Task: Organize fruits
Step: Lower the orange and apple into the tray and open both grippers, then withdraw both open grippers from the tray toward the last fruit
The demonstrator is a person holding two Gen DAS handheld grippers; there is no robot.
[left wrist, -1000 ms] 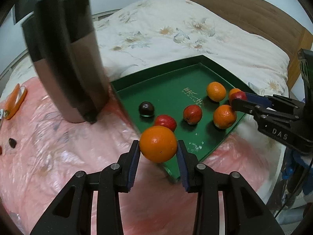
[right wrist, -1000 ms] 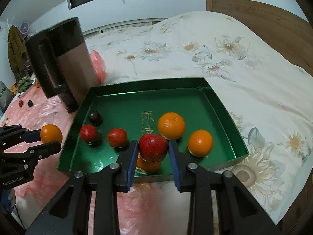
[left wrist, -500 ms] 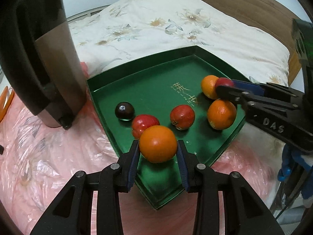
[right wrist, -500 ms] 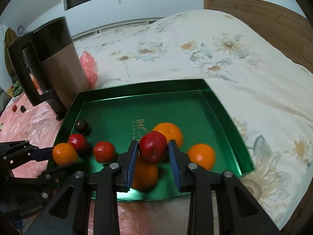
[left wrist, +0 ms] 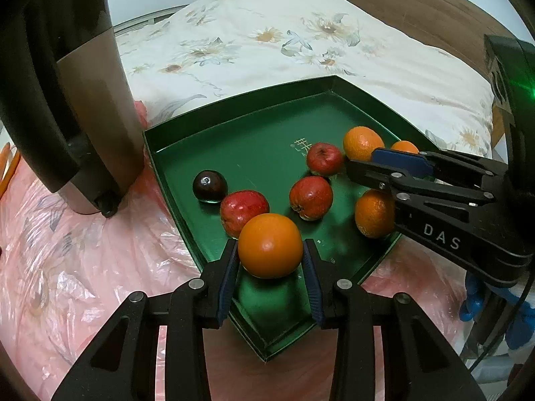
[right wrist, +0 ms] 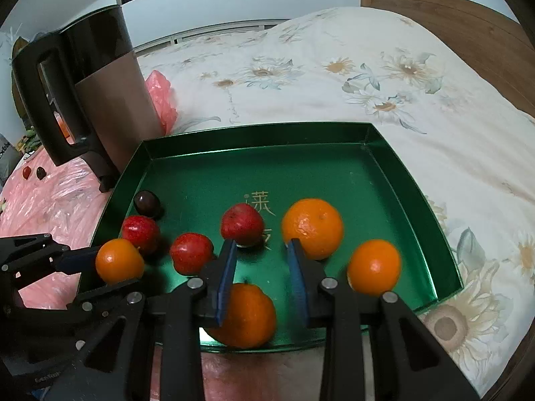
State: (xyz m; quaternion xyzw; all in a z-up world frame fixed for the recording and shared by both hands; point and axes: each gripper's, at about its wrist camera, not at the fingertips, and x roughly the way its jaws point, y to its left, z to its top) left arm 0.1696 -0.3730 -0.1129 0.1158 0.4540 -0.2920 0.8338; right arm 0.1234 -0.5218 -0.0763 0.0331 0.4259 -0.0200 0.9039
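A dark kettle (right wrist: 83, 100) stands upright at far left on the pink plastic sheet (left wrist: 67, 267), just beside the left wall of the green tray (right wrist: 254, 137). The left gripper (left wrist: 270, 264) is clamped on 1 orange (left wrist: 270, 245), both blue pads pressed to its sides, held over the tray's near-left corner. Inside the tray, from left: 1 dark plum (right wrist: 146, 203) near the left wall, then 3 red apples, the first (right wrist: 140, 233) just behind the held orange, the second (right wrist: 191, 253) near it, the third (right wrist: 242, 224) close to the gold lettering at the tray centre. The right gripper (right wrist: 262, 279) hangs above the tray with its jaws spread and nothing between them; the third apple lies just beyond its left fingertip. 3 loose oranges lie in the tray: 1 (right wrist: 245, 314) under the right gripper at the near wall, 1 (right wrist: 312, 229) right of the lettering, 1 (right wrist: 373, 266) toward the right wall. A floral quilt (right wrist: 334, 77) lies behind and to the right.
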